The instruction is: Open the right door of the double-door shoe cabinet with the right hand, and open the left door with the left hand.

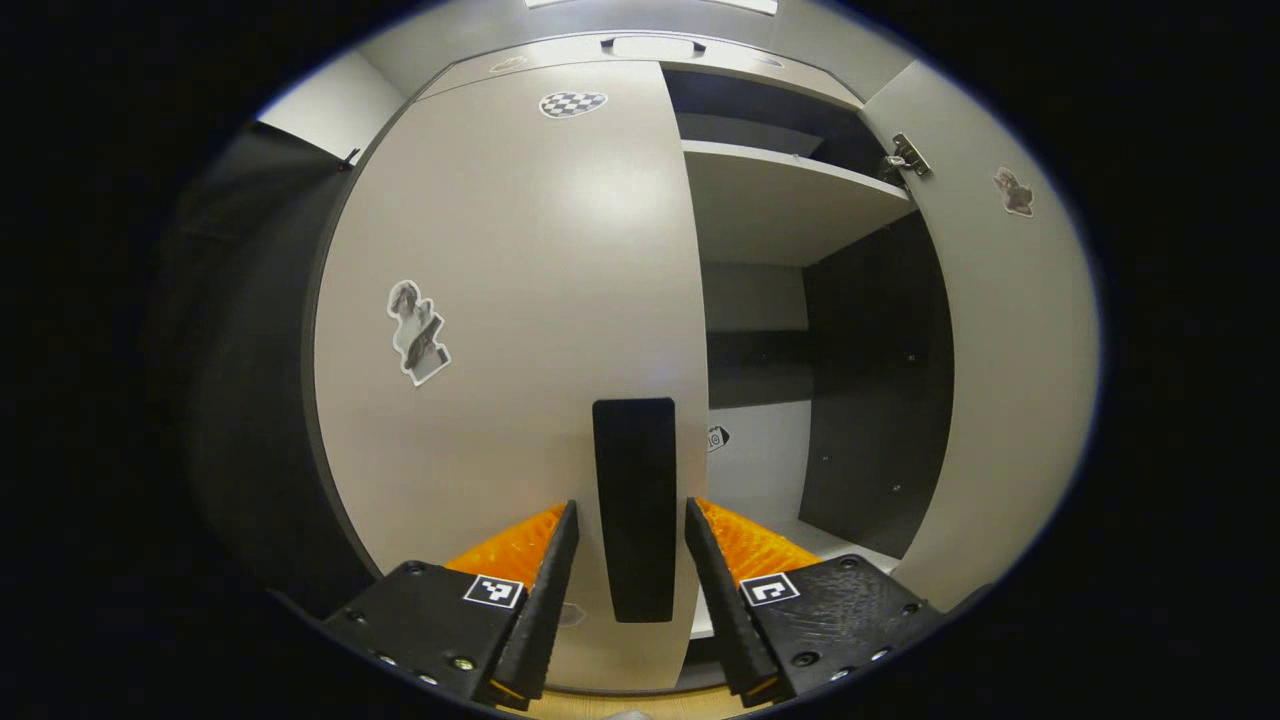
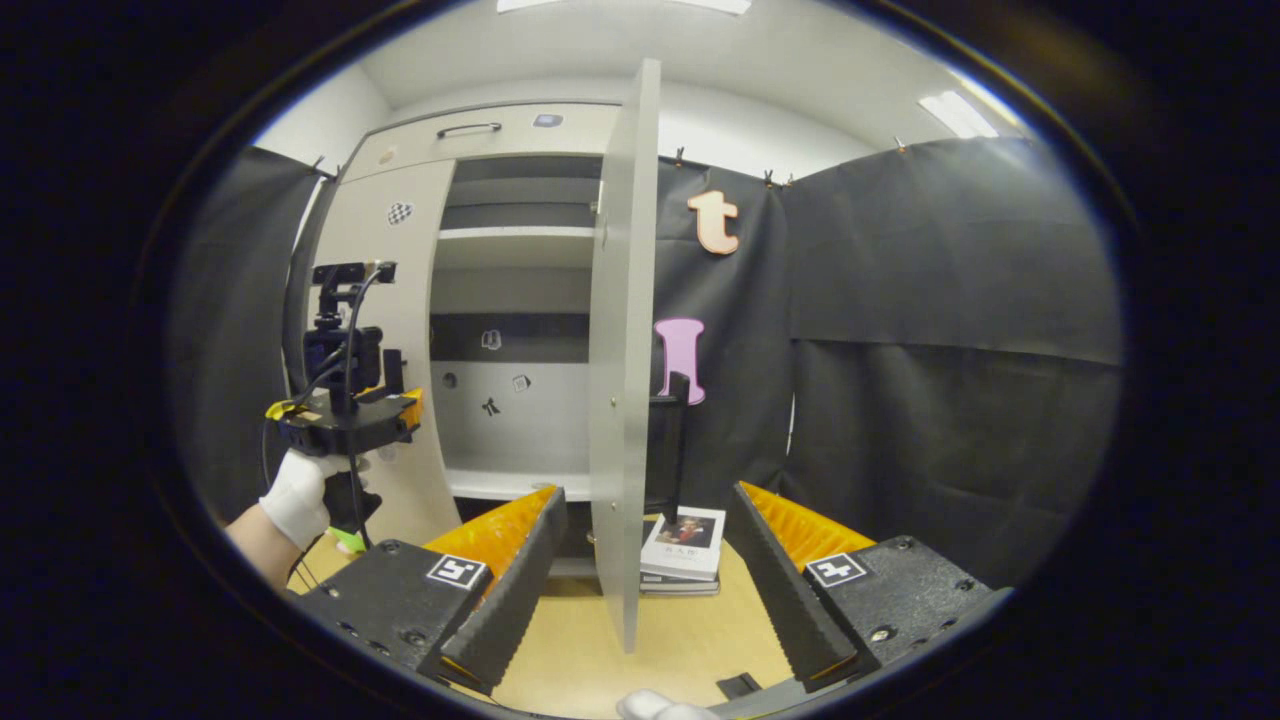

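In the left gripper view, the left hand-held gripper [image 1: 628, 560] has its fingers apart on either side of the dark handle [image 1: 634, 505] of the shut left door [image 1: 500, 330], not pressing it. In the right gripper view, the right hand-held gripper [image 2: 645, 560] is spread wide around the edge of the open right door [image 2: 622, 350]. Books [image 2: 685, 545] lie on the tabletop [image 2: 590, 660] behind it.

black cloth walls [image 2: 950, 300] hang under a white ceiling [image 2: 600, 50] with a lit panel [image 2: 958, 114]; books [image 2: 685, 545] lie on the tan floor [image 2: 690, 640].
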Tool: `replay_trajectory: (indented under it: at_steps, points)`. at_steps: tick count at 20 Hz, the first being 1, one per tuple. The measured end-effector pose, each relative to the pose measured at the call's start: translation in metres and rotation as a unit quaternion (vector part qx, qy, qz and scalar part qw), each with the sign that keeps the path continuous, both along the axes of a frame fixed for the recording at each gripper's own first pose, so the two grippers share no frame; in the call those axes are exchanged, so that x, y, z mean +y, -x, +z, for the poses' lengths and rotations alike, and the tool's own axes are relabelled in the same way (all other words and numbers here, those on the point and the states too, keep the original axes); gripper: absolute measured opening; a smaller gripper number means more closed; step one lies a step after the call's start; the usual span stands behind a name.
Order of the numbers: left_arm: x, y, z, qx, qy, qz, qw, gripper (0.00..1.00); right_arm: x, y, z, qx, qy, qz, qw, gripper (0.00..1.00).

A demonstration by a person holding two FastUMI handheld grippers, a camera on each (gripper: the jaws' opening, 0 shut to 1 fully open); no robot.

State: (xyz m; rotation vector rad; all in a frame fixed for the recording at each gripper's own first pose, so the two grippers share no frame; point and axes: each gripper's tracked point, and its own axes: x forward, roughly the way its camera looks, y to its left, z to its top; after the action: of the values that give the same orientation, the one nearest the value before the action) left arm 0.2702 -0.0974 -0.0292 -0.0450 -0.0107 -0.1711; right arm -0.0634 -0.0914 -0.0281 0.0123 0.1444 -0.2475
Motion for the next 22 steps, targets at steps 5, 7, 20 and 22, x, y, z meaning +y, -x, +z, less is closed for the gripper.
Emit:
replay_trajectory:
  at_steps: [5,7,20,22]
  points:
    - [-0.003,0.002,-0.002,0.012,-0.003,0.001,1.000,0.31,0.001,-0.001,0.001,-0.003,0.000,0.006,1.000,1.00]
    - [-0.003,-0.002,-0.003,0.012,0.001,0.006,1.000,0.34,0.002,0.000,-0.001,-0.001,-0.001,0.009,1.000,1.00]
    - [0.005,0.029,-0.001,0.027,0.029,-0.022,0.999,0.05,0.011,0.019,0.005,-0.014,-0.001,0.041,0.999,1.00]
    - [0.015,0.045,-0.004,0.028,0.030,-0.024,0.999,0.05,0.019,0.025,0.006,-0.017,0.000,0.054,0.998,1.00]
